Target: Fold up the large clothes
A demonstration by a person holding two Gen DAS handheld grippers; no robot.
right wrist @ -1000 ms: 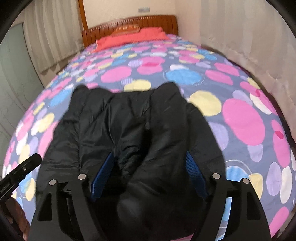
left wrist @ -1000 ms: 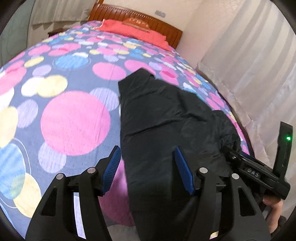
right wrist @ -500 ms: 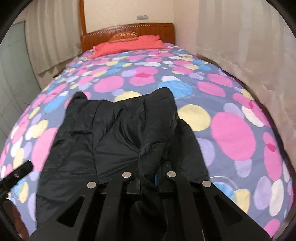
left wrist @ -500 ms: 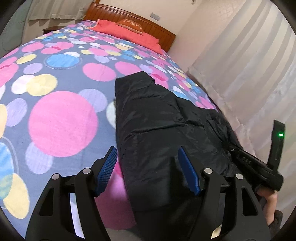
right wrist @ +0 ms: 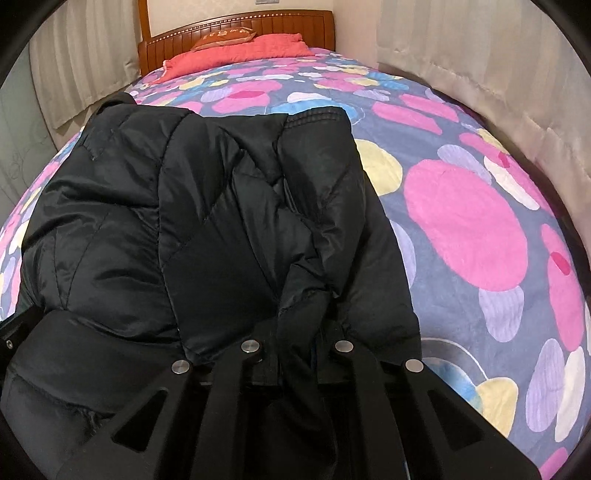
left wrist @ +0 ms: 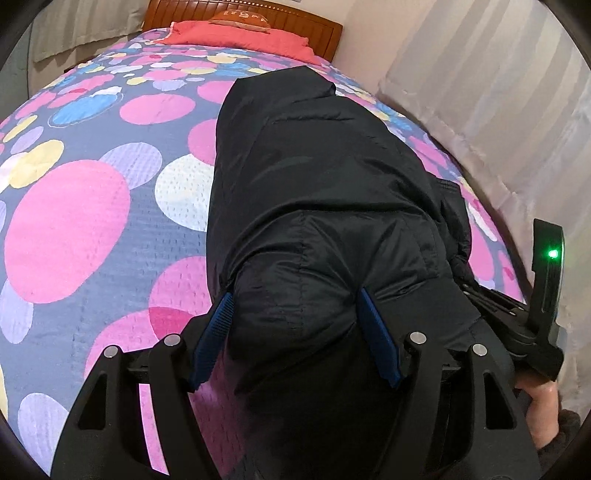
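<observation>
Lying on the bed [right wrist: 480, 229] with its spotted cover is the black jacket [right wrist: 221, 221]; curtains [left wrist: 498, 92] and a wooden headboard [right wrist: 258, 22] are seen. Right gripper [right wrist: 295, 332] is kept clenched on a jacket fold. Left gripper [left wrist: 299, 317], jaws spread, has been brought around a jacket bulge.

**Two wrist views from the foot of the bed**

Left wrist view: set low and close over the black jacket [left wrist: 325, 206], facing along the bed toward the headboard [left wrist: 255, 14], curtain [left wrist: 491, 92] at right. Right wrist view: equally near, facing the same headboard [right wrist: 236, 26]. Shared by both: jacket [right wrist: 207, 206], spotted bedspread [right wrist: 465, 221], red pillow [right wrist: 236, 51].
</observation>
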